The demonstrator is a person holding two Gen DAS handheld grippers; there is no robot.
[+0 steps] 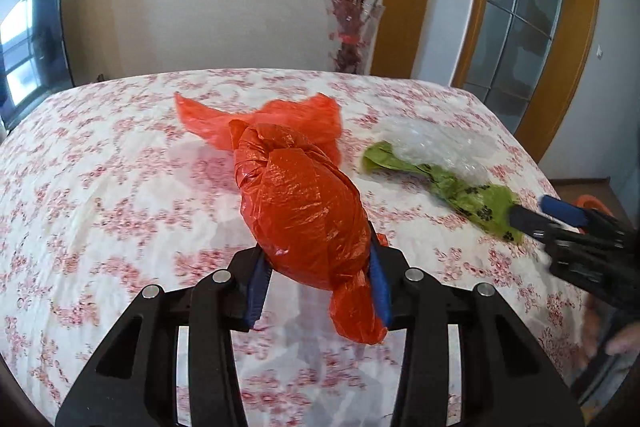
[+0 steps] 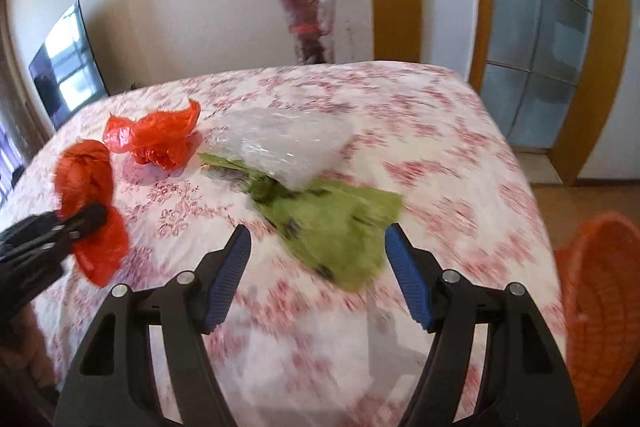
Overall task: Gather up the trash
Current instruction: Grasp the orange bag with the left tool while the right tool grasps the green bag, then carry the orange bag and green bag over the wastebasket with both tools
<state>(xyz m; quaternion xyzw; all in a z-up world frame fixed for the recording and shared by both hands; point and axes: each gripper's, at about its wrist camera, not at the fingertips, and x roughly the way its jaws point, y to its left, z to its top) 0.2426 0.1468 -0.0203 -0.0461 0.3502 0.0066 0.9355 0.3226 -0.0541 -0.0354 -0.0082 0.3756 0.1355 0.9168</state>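
- Left gripper [image 1: 320, 283] is clamped on the knotted red bag [image 1: 304, 203], above the table [image 1: 100, 207].
- Right gripper [image 2: 318, 271] stands apart, its fingers either side of the green bag [image 2: 340, 231].
- Clear plastic [image 2: 280, 143] lies on the table behind it.

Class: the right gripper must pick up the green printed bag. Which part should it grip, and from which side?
Probably the green printed bag at its wide flat near end, from the table's near edge. That end lies free between the right gripper's open jaws; its far end tucks under clear plastic wrap.

Home: wall TV [image 1: 34, 43], floral tablecloth [image 1: 120, 195], branch vase [image 1: 352, 35].
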